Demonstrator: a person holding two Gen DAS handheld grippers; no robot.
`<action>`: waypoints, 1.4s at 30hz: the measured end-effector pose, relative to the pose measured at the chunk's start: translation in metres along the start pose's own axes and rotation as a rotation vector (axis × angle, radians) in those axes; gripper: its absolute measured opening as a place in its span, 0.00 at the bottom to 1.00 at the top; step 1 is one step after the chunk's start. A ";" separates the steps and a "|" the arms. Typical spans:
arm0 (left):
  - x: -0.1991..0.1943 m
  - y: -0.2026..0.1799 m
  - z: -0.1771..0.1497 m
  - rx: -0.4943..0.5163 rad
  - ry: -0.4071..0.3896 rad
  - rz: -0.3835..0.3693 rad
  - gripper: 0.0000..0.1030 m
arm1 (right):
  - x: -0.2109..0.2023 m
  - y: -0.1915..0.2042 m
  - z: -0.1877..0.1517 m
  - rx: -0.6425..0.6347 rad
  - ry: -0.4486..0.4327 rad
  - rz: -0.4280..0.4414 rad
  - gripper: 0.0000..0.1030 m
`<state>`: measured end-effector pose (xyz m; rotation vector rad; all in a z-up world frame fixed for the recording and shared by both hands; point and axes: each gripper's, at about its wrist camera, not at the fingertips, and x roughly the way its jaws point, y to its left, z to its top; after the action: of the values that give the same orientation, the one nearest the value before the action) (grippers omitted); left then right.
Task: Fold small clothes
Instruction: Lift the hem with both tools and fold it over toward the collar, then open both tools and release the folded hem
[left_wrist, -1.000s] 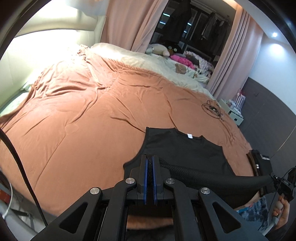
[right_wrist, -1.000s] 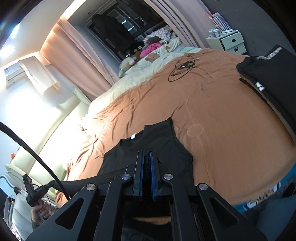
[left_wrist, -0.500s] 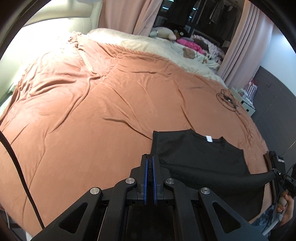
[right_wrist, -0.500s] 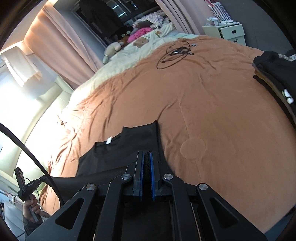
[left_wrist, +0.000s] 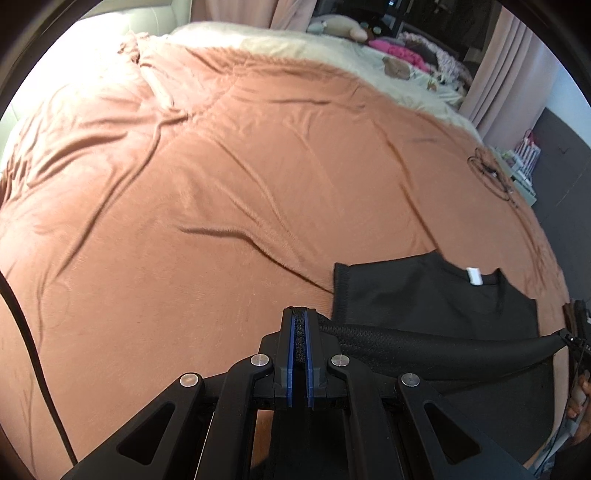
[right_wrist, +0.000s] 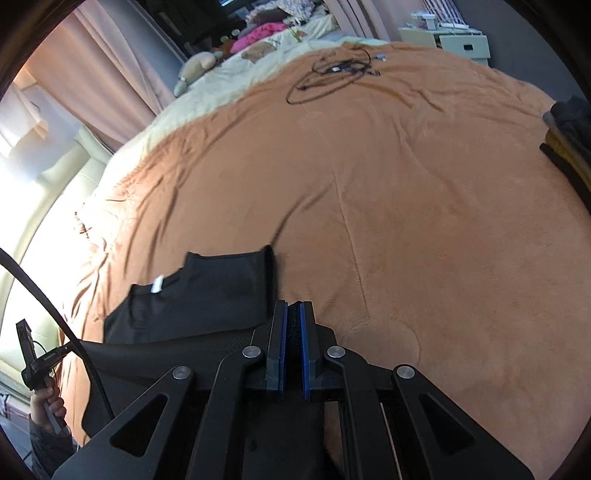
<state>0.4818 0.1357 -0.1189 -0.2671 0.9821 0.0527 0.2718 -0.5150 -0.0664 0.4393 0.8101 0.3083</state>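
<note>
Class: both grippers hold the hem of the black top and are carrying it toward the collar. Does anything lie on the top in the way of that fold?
Nothing visible does. The left gripper and right gripper are shut on the hem; the black top between hem and collar is bare. The cable coil and clothes pile lie well clear on the bedspread.

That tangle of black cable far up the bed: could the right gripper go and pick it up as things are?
Probably not yet. The right gripper is shut on the black tank top's hem. The cable lies far off across bare orange bedspread; nothing blocks the way, but it must let go first.
</note>
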 end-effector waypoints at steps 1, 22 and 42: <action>0.008 0.000 0.000 -0.003 0.017 0.005 0.05 | 0.006 0.001 0.001 -0.003 0.009 -0.006 0.04; 0.004 -0.024 -0.041 0.274 0.161 0.139 0.66 | -0.005 0.042 -0.029 -0.289 0.146 -0.209 0.57; 0.060 -0.020 0.005 0.282 0.181 0.203 0.66 | 0.066 0.047 0.002 -0.320 0.215 -0.296 0.57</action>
<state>0.5227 0.1132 -0.1615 0.0888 1.1803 0.0750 0.3123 -0.4465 -0.0835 -0.0166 1.0024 0.2059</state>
